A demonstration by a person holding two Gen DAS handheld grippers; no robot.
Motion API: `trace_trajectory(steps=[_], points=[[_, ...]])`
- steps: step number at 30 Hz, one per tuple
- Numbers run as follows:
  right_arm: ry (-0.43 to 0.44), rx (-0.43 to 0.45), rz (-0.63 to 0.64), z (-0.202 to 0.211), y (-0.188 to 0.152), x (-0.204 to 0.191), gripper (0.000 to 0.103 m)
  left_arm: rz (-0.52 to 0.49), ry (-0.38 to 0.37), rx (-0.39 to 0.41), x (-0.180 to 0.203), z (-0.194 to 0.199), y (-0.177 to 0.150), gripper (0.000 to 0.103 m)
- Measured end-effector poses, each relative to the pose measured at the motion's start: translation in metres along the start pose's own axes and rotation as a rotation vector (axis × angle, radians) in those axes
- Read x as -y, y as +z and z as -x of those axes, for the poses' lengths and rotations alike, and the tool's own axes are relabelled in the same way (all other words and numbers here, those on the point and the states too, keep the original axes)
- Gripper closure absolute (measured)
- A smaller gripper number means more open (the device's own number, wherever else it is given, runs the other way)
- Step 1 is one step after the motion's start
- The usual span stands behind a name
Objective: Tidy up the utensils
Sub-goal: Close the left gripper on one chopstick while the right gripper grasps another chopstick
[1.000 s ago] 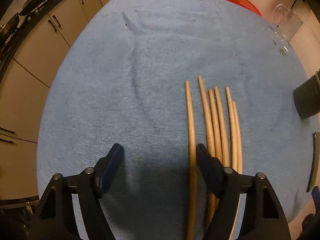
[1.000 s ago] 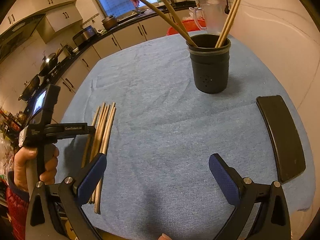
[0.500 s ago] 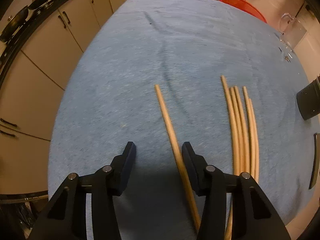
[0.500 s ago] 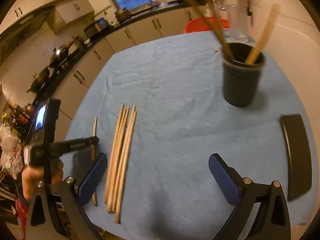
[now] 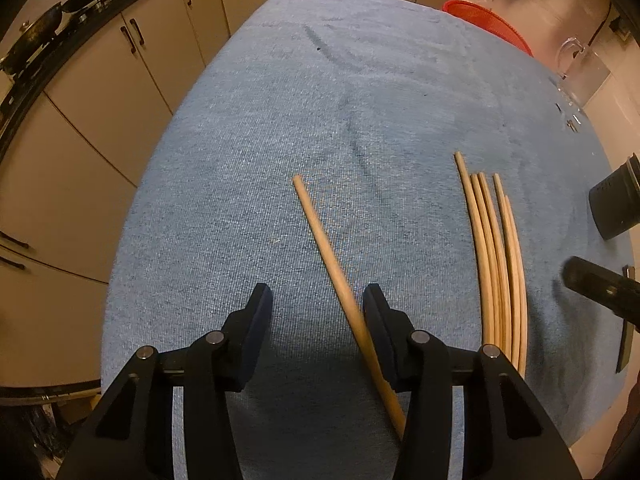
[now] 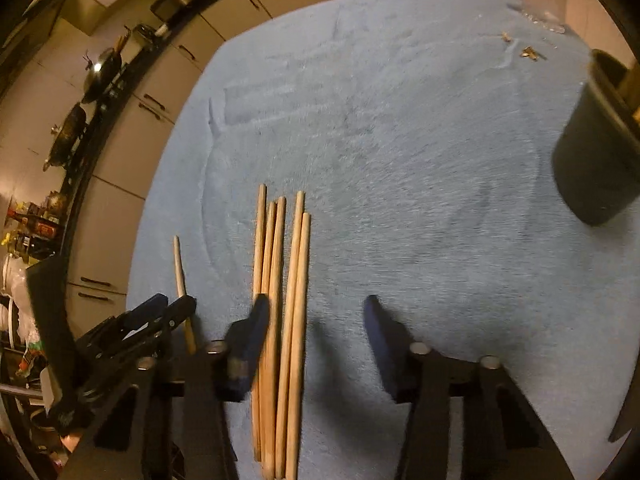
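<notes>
A single wooden chopstick lies on the blue cloth, apart from the bundle. My left gripper is open around its near part, and the stick rests against the right pad. Several more chopsticks lie side by side to the right. In the right wrist view my right gripper is open low over that bundle, with two sticks between its jaws. The single chopstick and my left gripper show at the left. The black holder cup stands at the right with utensils in it.
The round table under the blue cloth drops off at the left toward beige kitchen cabinets. A red basket and a clear jug sit at the far edge. A flat black object lies at the right.
My left gripper slid one chopstick left, away from the bundle, and narrowed around it. My right gripper swung left and down from facing the cup to over the bundle.
</notes>
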State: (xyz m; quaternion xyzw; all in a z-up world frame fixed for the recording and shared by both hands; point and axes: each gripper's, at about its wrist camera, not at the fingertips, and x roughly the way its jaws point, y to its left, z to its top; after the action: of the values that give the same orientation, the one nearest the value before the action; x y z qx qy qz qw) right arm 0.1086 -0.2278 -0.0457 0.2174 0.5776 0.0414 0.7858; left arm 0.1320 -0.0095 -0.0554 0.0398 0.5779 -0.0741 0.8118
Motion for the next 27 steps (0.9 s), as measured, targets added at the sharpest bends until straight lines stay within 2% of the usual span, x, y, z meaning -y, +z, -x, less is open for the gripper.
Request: trace_trajectory(steps=[1, 4, 12, 15, 20, 25, 26, 27], points=[[-0.014, -0.006, 0.008, -0.004, 0.000, -0.003, 0.068, -0.002, 0.002, 0.002, 0.001, 0.000, -0.001, 0.056], [-0.040, -0.023, 0.025, -0.013, 0.004, -0.010, 0.074, -0.007, 0.003, 0.008, 0.000, -0.001, 0.001, 0.056], [-0.098, -0.041, 0.058, -0.030, 0.009, -0.023, 0.078, -0.008, -0.006, 0.013, 0.000, 0.000, 0.000, 0.056], [-0.164, -0.043, 0.084, -0.034, 0.008, -0.027, 0.079, -0.007, -0.015, 0.015, -0.001, 0.000, 0.000, 0.056], [-0.213, -0.047, 0.107, -0.038, 0.010, -0.032, 0.079, -0.012, -0.008, 0.021, -0.001, -0.001, 0.001, 0.056], [-0.303, -0.035, 0.197, -0.048, 0.009, -0.050, 0.080, -0.021, 0.013, 0.024, 0.003, -0.002, 0.004, 0.056], [-0.315, -0.032, 0.219, -0.049, 0.009, -0.052, 0.081, -0.022, 0.017, 0.026, 0.003, -0.002, 0.003, 0.057], [-0.326, -0.027, 0.250, -0.050, 0.009, -0.054, 0.091, -0.024, 0.020, 0.031, 0.004, -0.002, 0.004, 0.061]])
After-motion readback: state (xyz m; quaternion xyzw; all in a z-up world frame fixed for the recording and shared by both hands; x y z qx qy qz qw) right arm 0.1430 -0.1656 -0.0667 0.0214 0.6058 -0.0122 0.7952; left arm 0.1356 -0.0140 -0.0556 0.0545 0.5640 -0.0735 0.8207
